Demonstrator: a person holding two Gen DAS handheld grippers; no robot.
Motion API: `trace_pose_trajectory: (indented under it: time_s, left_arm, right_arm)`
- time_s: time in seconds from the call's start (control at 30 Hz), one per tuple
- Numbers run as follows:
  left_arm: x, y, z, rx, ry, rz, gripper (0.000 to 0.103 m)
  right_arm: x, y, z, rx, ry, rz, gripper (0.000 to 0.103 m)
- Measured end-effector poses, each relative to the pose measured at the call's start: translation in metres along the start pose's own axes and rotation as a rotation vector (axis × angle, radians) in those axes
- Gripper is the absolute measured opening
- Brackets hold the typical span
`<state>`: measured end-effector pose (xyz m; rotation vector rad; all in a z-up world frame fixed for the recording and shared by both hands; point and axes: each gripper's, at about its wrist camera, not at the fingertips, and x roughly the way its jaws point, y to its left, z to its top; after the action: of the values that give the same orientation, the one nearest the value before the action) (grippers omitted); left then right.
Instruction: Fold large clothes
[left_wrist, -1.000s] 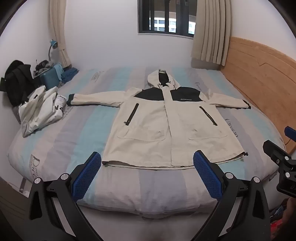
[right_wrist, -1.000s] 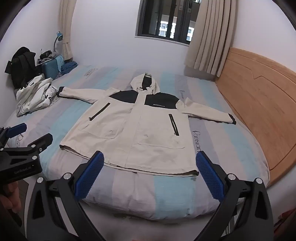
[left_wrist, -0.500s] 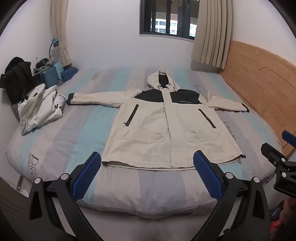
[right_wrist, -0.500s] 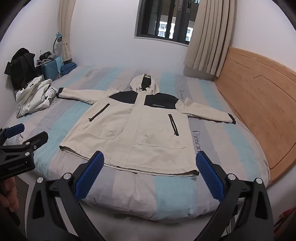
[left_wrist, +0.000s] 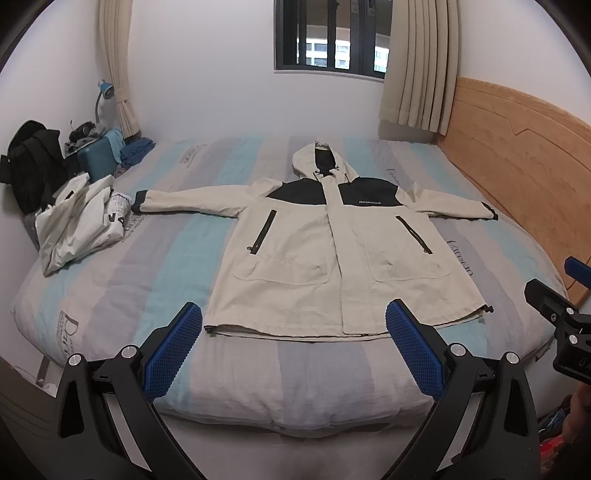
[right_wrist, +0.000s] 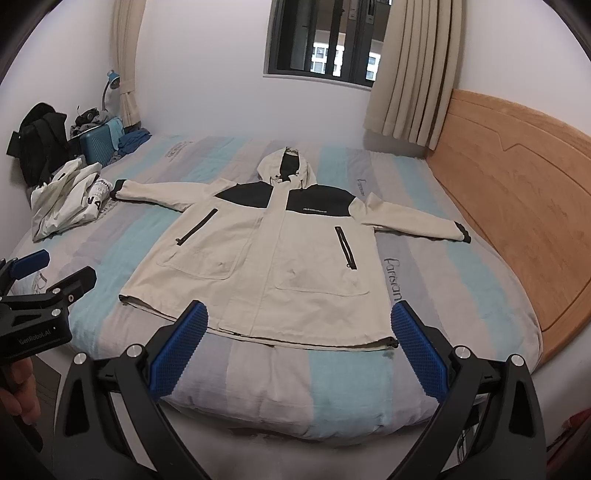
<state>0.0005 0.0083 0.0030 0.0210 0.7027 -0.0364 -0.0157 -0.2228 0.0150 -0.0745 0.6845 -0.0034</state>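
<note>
A: Status of left gripper?
B: Blue pads spread wide, nothing between them. Held short of the foot of the bed, clear of all fabric.

A: Right gripper?
B: Same: pads spread wide, empty, short of the mattress edge. "GenRobot.AI" legible on the left unit's housing in the right wrist view.

A: Location of the jacket?
B: Flat on the striped bed, front up, closed. Straight ahead of both sets of fingers and beyond them. Hem nearest, just past the pad tips; hood farthest, toward the window wall.

A: Long axis?
B: Hem to hood, in line with the fingers' pointing direction. Sleeves out crosswise: left cuff toward the pile of white clothes, right cuff toward the wooden headboard.

A: Nearer gripper per side?
B: Judged: left for the left hem corner and sleeve, right for the right-hand side.

A: Other legible text?
B: Small white chest print on the black yoke, too small to read with confidence. Mattress cover script beside the right flank, apparently "Parisian". Bold black letters on the white pile, only partly shown.
</note>
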Motion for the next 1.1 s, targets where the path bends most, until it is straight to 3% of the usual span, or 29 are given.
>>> trace_pose_trajectory:
  time_s: [1.1]
  left_arm:
    - [0.001,-0.006,0.001,0.006,0.001,-0.022,0.097]
  right_arm:
    - [0.015,-0.017,-0.001,0.043,-0.001,0.016,0.096]
